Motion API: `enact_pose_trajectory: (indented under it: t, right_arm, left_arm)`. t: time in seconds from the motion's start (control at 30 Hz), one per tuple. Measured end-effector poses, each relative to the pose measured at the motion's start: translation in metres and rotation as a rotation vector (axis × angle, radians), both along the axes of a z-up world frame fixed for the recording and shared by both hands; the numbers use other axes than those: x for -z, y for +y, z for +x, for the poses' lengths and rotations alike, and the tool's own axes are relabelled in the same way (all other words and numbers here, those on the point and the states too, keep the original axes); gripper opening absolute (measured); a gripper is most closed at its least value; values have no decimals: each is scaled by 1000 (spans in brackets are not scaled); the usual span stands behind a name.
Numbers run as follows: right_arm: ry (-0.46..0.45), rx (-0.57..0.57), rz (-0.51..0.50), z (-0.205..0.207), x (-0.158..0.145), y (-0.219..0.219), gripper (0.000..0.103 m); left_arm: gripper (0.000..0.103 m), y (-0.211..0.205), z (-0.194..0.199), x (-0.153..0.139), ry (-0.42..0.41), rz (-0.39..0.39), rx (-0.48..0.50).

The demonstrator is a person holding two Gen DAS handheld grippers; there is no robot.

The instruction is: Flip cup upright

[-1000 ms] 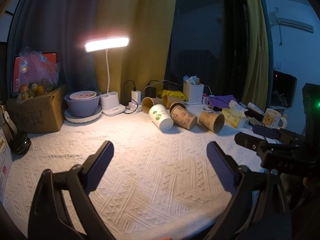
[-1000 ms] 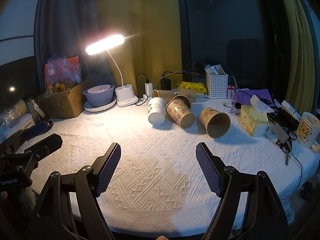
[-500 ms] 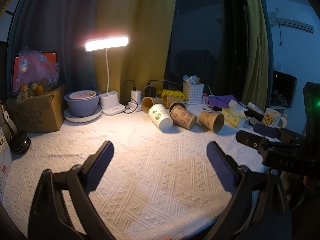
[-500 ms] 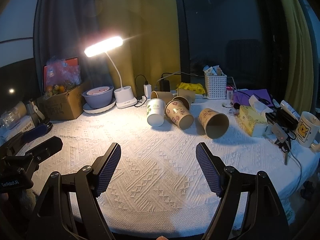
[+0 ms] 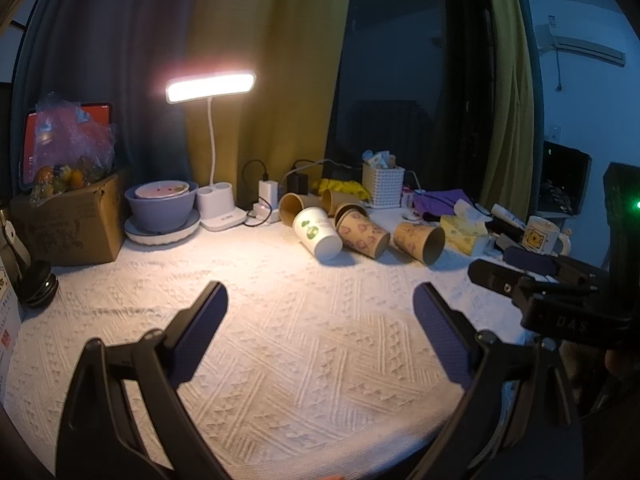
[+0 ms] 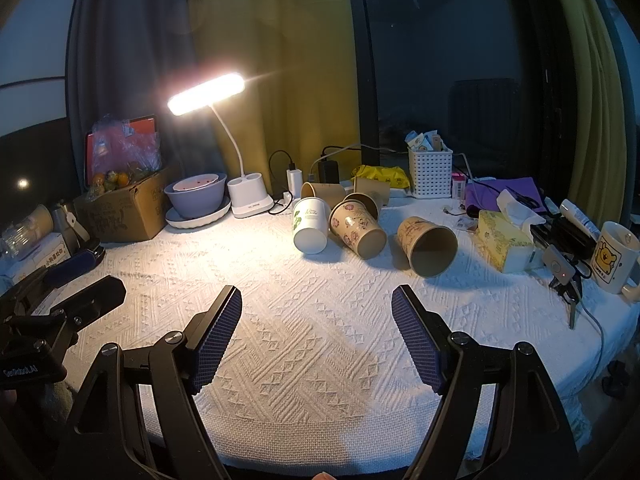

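The left gripper [image 5: 320, 308] hovers low over the near part of the table [image 5: 304, 360], level and pointing toward the lamp [image 5: 211, 87] at the far edge. Its fingers [image 5: 200, 332] stand wide apart with nothing between them. The right gripper [image 6: 316, 312] hovers the same way just beside it, fingers [image 6: 416, 340] also spread wide and empty; in the left view its dark body shows at the right edge, and in the right view the left gripper's body shows at the left edge.

The cups lie on their sides in a cluster right of the lamp's base, well beyond both grippers. The white cup [image 6: 309, 225] with green print lies nearest the lamp, its closed bottom facing the cameras. Touching it on the far side from the lamp is a patterned brown cup [image 6: 358, 230], also bottom-first. A second brown cup [image 6: 428, 246] lies apart from these, farther from the lamp, its open mouth turned toward the right gripper. More brown cups [image 6: 324, 192] lie behind the cluster, near the lamp's base.

A bowl [image 6: 196, 196] on a plate sits on the lamp's other side, next to a box [image 6: 128, 212].
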State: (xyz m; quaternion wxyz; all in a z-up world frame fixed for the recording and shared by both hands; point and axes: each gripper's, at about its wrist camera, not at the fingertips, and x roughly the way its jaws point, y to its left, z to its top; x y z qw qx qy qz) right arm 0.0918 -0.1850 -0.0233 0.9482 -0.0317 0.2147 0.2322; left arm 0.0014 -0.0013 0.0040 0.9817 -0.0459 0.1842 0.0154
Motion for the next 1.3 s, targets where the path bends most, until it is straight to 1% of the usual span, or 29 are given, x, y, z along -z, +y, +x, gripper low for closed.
enact_pose_trajectory:
  t: [0.5,0.57,0.7,0.8,0.9,1.0,1.13,1.23,1.3]
  right_arm:
    - [7,2,-1,2,3,1,80]
    - [13,4,-2,5,5,1,80]
    - [26,22,-21,16,12,-2,80]
    - [44,51,-31,31,19,-10,80]
    - [59,89,-49,50,27,-19,80]
    - [66,127,-69,70,35,-31,80]
    - [70,177,-95,96,42,-45,80]
    - [70,214,-118,116,47,-55,80]
    - [76,231,-117,127,48,-61,80]
  left_arm:
    - [95,-2,4,4,16,5,7]
    - [95,-3,7,5,25,17,9]
    - [95,-6,21,8,52,68,31]
    - [95,-13,40,11,77,146,62]
    - [95,-22,67,15,118,238,108]
    - [95,-33,97,19,139,326,166]
    - [95,-56,134,23,138,479,282]
    - [95,-75,161,26,138,575,370]
    - [95,-87,178,28,139,631,428]
